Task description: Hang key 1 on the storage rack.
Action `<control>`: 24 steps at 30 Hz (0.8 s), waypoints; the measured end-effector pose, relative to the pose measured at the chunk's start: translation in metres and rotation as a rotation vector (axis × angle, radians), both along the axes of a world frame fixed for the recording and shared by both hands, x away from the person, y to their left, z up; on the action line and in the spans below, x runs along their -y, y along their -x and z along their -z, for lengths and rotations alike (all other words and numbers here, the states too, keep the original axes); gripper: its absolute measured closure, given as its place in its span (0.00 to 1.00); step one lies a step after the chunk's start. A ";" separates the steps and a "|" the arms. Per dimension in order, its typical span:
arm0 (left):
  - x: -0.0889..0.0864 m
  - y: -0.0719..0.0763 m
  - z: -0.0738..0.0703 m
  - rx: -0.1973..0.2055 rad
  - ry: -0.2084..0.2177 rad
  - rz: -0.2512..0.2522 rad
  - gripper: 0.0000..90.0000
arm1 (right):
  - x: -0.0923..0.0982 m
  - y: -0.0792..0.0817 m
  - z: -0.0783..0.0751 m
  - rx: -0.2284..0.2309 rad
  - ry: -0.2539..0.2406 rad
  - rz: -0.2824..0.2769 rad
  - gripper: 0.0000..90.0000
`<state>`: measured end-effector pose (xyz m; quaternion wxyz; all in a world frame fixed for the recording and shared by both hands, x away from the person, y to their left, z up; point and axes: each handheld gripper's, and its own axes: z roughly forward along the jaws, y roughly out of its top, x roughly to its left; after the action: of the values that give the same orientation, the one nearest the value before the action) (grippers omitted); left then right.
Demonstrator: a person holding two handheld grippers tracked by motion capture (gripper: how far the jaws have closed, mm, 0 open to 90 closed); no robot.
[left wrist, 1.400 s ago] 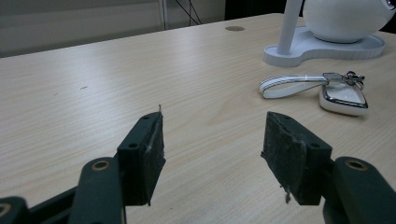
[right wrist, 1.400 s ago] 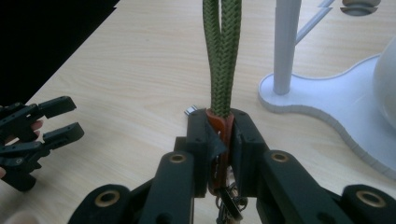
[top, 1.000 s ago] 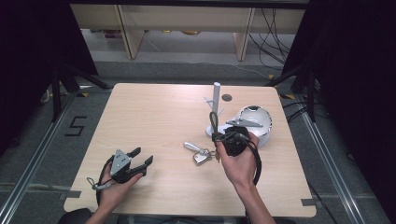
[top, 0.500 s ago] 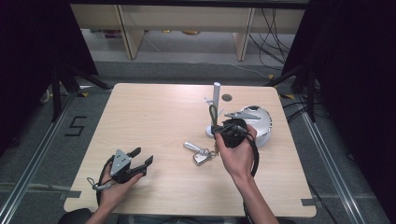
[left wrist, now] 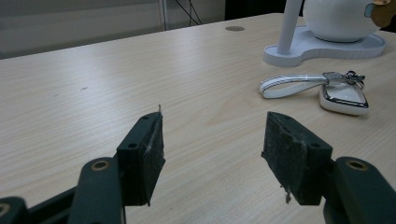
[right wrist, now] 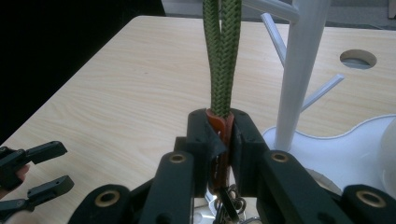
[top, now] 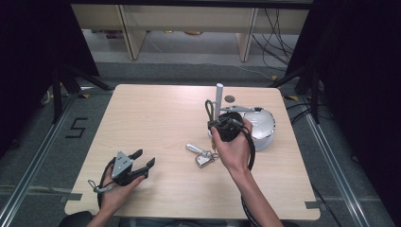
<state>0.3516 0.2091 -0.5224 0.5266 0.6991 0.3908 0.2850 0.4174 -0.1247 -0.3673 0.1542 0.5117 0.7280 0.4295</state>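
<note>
My right gripper is held just in front of the white peg stand. In the right gripper view its jaws are shut on the orange tab of a green braided loop, which rises upright beside the stand's pole and its slanted pegs. A white key fob with a white strap lies flat on the table below that hand. It also lies ahead of my left gripper as the key fob. My left gripper rests low near the table's front left, jaws open and empty.
The stand shares a white base with a white dome at the table's right. A round cable hole sits behind the stand. Bare wood stretches across the left and middle. Dark floor and tripod legs surround the table.
My right gripper has carried the green loop a little farther away and to the left, closer to the stand's pole. The left gripper has stayed put.
</note>
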 end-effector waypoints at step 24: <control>0.000 0.000 0.000 0.002 0.000 0.001 0.42 | 0.003 -0.014 0.005 -0.035 0.000 0.031 0.89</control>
<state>0.3516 0.2089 -0.5224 0.5272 0.6991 0.3899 0.2852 0.4318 -0.1273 -0.3727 0.1480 0.5305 0.7225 0.4178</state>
